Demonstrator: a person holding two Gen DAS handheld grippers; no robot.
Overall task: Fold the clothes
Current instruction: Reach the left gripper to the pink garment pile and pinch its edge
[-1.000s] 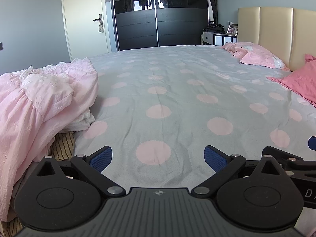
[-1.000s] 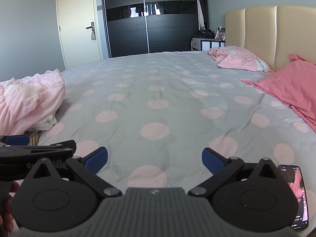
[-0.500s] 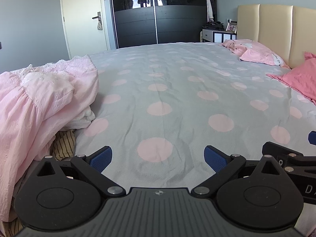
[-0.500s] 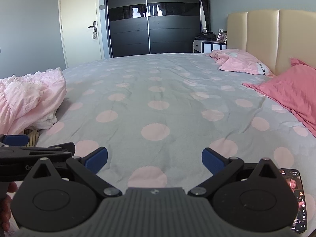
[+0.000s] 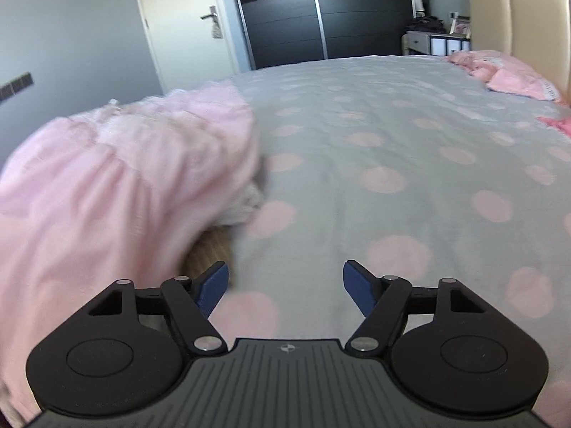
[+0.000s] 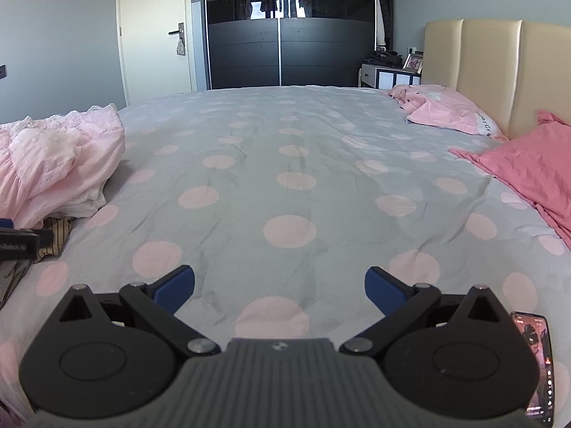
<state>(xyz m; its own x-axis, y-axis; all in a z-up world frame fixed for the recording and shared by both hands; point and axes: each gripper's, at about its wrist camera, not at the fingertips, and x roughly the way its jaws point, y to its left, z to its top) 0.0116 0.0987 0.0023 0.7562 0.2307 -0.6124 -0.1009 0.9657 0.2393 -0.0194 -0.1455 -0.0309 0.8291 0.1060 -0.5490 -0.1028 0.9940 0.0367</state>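
Through the left wrist camera I see my left gripper (image 5: 285, 285) closing with nothing between its jaws; the pink dress (image 5: 117, 185) lies heaped just ahead-left, along the bed's (image 5: 392, 135) left edge. Through the right wrist camera, my right gripper (image 6: 279, 290) stands released over bare bedspread, the dress (image 6: 57, 160) well off left.

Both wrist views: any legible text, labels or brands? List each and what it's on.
"...Robot.AI", start cut off at the frame edge: on the black body of the left gripper, seen from the right wrist.
Dark lettering on the pale pink pillow: too small and curved to read.
Screen text on the phone: too small to read.
Left wrist view: blurred, nothing legible.
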